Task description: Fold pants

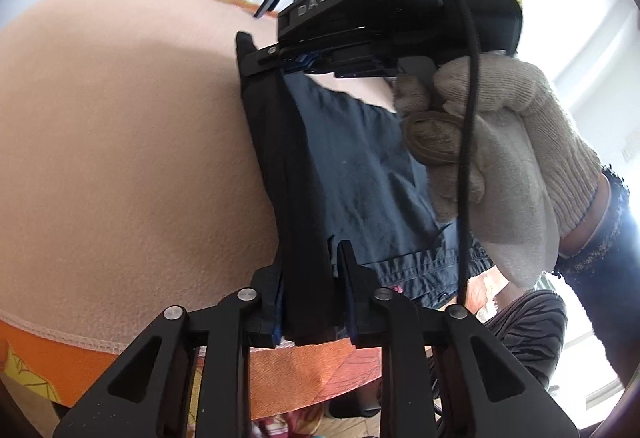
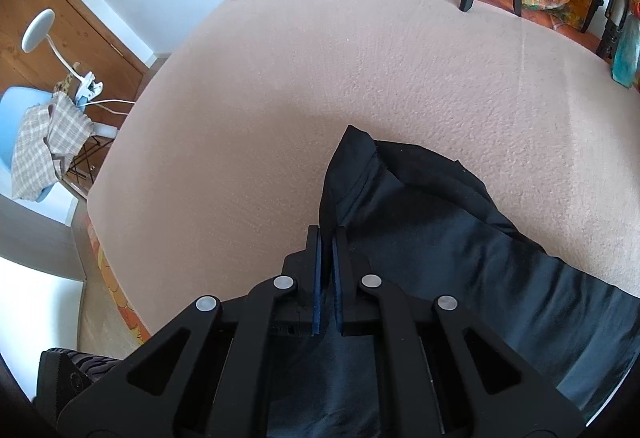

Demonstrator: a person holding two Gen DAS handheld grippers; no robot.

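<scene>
Pale pink fleece-covered desk (image 2: 280, 86); both tools, left tool (image 1: 308, 278) and right tool (image 2: 327, 258), pinch dark navy cloth pants (image 2: 440, 238), lifted mid-fold, unfinished.

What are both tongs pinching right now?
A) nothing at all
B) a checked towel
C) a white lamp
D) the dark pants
D: the left tongs squeeze a bunched fold of the dark pants, and the right tongs are shut on another edge of the same cloth, over the pink blanket.
</scene>
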